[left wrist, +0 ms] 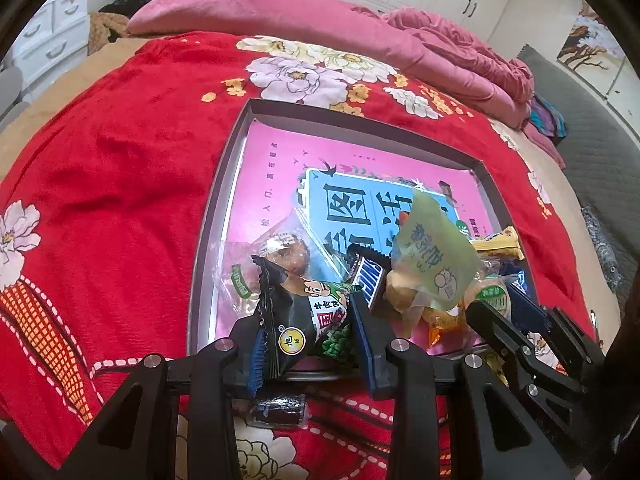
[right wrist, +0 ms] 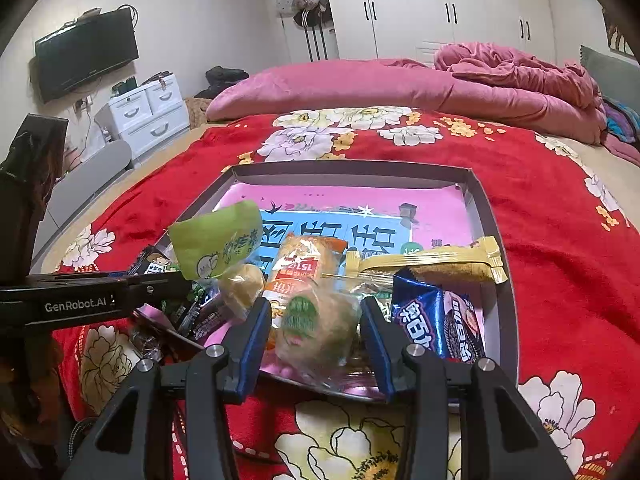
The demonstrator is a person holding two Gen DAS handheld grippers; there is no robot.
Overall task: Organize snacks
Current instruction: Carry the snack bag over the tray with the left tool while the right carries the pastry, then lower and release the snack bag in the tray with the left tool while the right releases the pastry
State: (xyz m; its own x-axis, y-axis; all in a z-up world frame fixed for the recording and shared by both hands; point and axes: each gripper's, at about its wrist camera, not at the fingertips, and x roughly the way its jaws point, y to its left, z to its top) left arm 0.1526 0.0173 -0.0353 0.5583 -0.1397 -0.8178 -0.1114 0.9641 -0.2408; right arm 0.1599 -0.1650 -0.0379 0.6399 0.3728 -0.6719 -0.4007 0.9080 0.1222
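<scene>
While your left gripper (left wrist: 308, 320) clamps its 2 blue pads on a black snack packet (left wrist: 296, 312) at the near edge of the shallow tray (left wrist: 208, 216), your right gripper (right wrist: 316, 336) has a clear-wrapped round pastry (right wrist: 320, 324) between its jaws, which look closed against the wrapper. Both sit over the tray on the red floral blanket (left wrist: 120, 168), among other snacks heaped at its near end.

I am working in a home bedroom: a bed (right wrist: 552, 264) with red floral blanket, pink quilt (right wrist: 400, 88), white wardrobes (right wrist: 448, 12), wall-mounted television (right wrist: 86, 52).
</scene>
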